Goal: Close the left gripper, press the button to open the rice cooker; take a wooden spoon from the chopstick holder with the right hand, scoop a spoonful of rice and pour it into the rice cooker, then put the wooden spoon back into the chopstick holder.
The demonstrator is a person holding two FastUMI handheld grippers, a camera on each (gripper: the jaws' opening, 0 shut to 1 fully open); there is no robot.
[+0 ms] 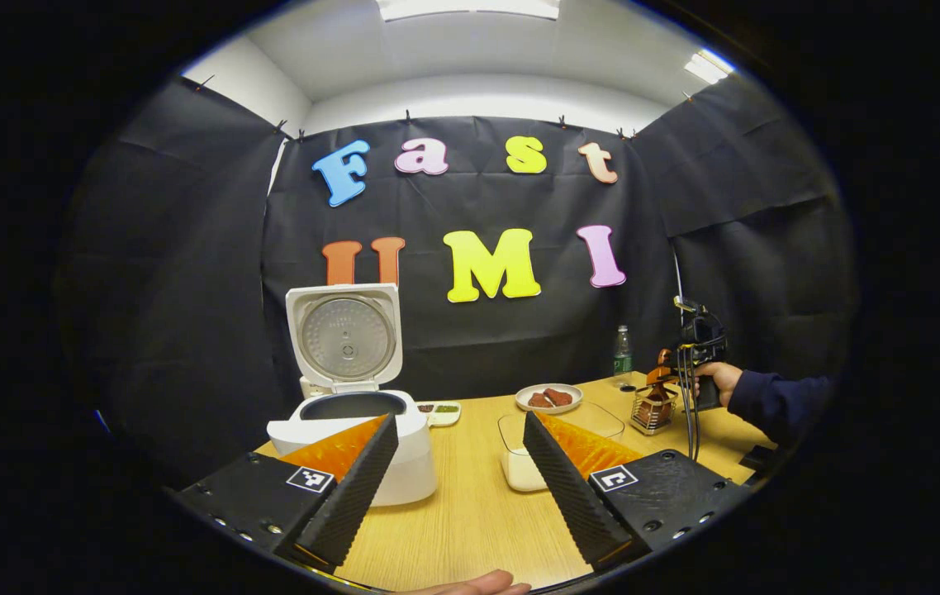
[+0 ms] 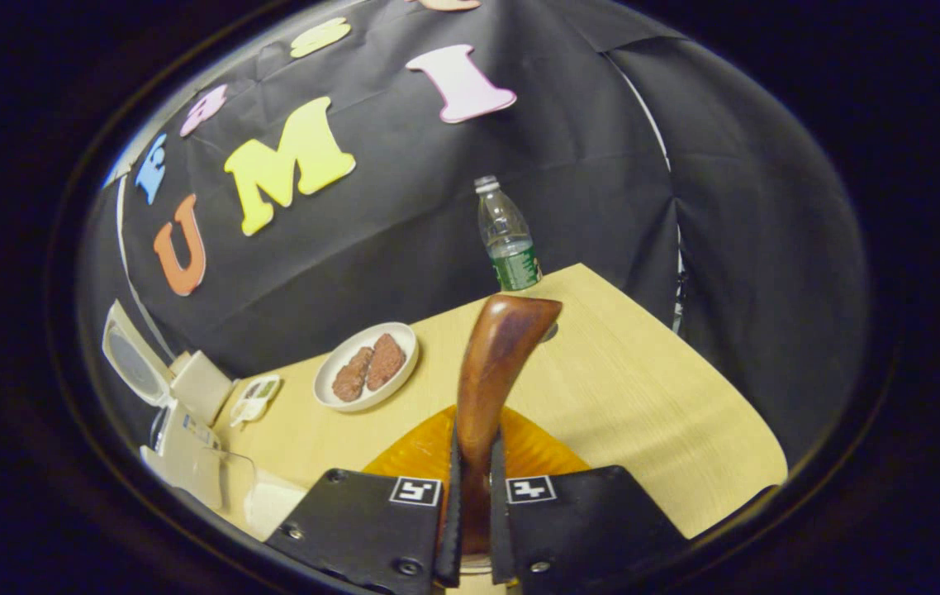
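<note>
Clamping the wooden spoon [image 2: 491, 372] by its handle above the chopstick holder [image 1: 653, 409], the right hand-held gripper [image 2: 470, 504] could let it twist; the left hand-held gripper [image 1: 458, 479] gapes wide beside the opened rice cooker [image 1: 350, 388].

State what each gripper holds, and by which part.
Right gripper: shut on the wooden spoon, clamped low on its handle. Left gripper: open, holding nothing.

Rice cooker [image 1: 354, 430] — open; wooden spoon [image 2: 491, 372] — upright

Ceiling lights [image 1: 467, 8] bright; fisheye-warped edges.
</note>
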